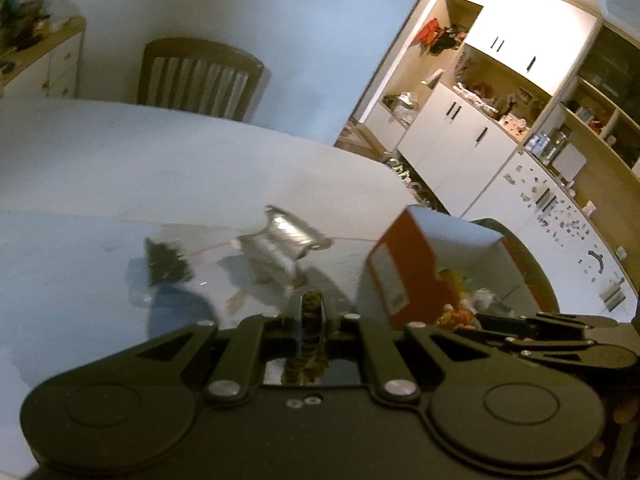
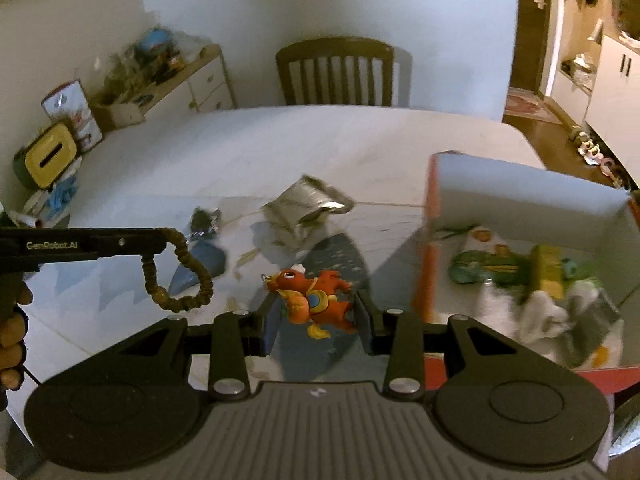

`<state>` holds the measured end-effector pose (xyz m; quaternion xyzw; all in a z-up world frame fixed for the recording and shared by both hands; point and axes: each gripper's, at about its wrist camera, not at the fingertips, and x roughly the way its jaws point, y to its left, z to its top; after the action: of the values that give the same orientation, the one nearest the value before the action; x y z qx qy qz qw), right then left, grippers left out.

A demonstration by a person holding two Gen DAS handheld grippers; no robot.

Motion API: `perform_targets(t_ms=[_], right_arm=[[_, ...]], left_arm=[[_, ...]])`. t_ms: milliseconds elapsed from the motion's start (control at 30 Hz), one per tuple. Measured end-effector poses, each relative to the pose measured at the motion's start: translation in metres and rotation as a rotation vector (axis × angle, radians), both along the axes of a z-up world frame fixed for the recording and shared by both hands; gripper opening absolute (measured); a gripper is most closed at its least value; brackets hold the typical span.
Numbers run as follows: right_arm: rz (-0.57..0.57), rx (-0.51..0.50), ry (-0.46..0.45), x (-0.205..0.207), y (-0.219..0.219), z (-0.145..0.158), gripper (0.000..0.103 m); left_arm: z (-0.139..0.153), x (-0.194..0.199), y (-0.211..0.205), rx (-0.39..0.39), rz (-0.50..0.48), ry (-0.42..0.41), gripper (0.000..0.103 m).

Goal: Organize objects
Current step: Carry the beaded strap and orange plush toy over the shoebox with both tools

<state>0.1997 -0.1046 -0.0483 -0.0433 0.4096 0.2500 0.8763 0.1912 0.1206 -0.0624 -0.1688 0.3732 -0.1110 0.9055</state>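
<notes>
The left gripper (image 1: 310,320) is clamped tight on a brown hair tie (image 2: 176,272), whose loop hangs free beside it; the right gripper (image 2: 316,308) pinches an orange toy (image 2: 316,300) between its pads, above the table (image 2: 320,140). Just right stands an open red box (image 2: 532,196), its contents blurred; beyond lie a silver pouch (image 2: 308,204) and a dark bag (image 2: 206,218), hard to make out.

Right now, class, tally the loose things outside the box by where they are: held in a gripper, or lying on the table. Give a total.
Held in a gripper: 2 (orange dragon toy, brown scrunchie)
Lying on the table: 2 (silver foil pouch, small dark packet)
Total: 4
</notes>
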Motion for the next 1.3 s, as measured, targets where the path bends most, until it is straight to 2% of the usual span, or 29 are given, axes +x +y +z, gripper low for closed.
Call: perform_targets(t_ms=[400,800,1000,1300], right_arm=[[-0.044,0.066,-0.065,0.013,-0.098,0.026,0.038],[-0.127,0.055,-0.108,0.041,-0.182,0.022,0.038],[-0.146,0.024,-0.116,0.057,-0.207,0.015,0.038],[-0.137,-0.024,-0.109,0.091,-0.221,0.001,0.038]], left_arm=[[0.033,0.016,-0.092,0.053,-0.085,-0.057,0.006],[0.041,0.051,-0.176,0.114,-0.170,-0.065,0.006],[0.039,0.070,-0.215,0.111,-0.226,-0.057,0.006],[0.021,0.104,-0.259,0.161,-0.276,-0.032,0.006]])
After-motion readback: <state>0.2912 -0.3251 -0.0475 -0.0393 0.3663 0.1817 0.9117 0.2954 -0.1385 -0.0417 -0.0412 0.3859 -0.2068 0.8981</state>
